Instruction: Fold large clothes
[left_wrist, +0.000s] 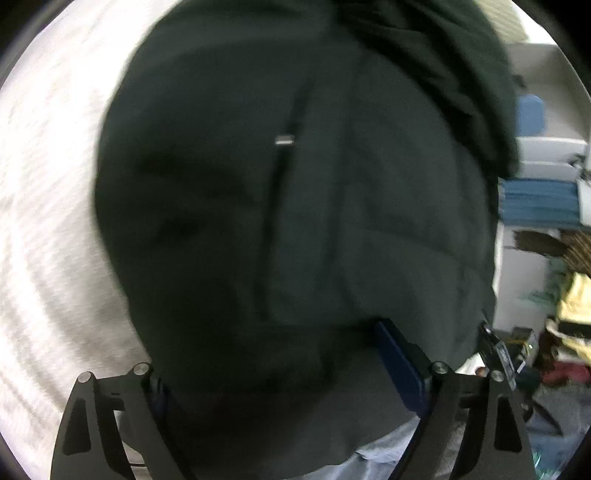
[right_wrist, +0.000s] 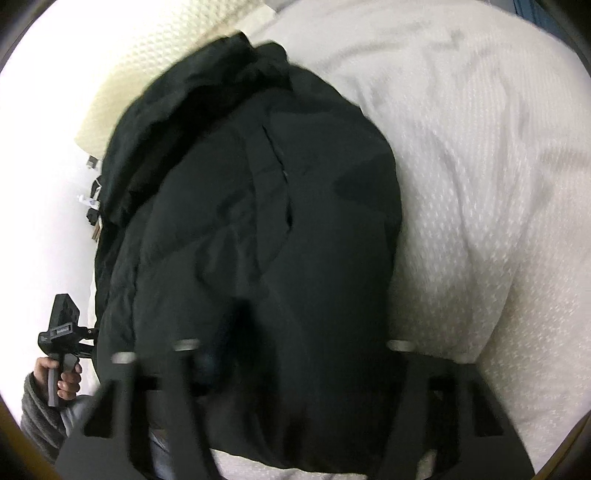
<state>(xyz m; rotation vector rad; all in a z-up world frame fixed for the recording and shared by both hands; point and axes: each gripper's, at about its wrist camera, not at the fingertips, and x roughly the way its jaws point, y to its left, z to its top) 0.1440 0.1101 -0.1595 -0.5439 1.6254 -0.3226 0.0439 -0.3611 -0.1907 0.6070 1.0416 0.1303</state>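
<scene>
A large dark green-black jacket (left_wrist: 295, 221) with a front zipper lies on a white textured bedspread (left_wrist: 48, 221). It also fills the right wrist view (right_wrist: 258, 221), bunched at its far end. My left gripper (left_wrist: 295, 369) is spread wide, with the jacket's near edge draped between its fingers; one blue pad (left_wrist: 400, 363) shows. My right gripper (right_wrist: 291, 350) is blurred, its fingers wide apart, and the jacket's hem hides its tips. Whether either holds cloth cannot be told. The left gripper also shows in the right wrist view (right_wrist: 62, 332), in a hand at the jacket's left edge.
A cream pillow (right_wrist: 155, 74) lies beyond the jacket. White shelves (left_wrist: 546, 155) with blue folded items and a pile of clothes (left_wrist: 569, 325) stand to the right of the bed. The bedspread (right_wrist: 480, 184) stretches to the right of the jacket.
</scene>
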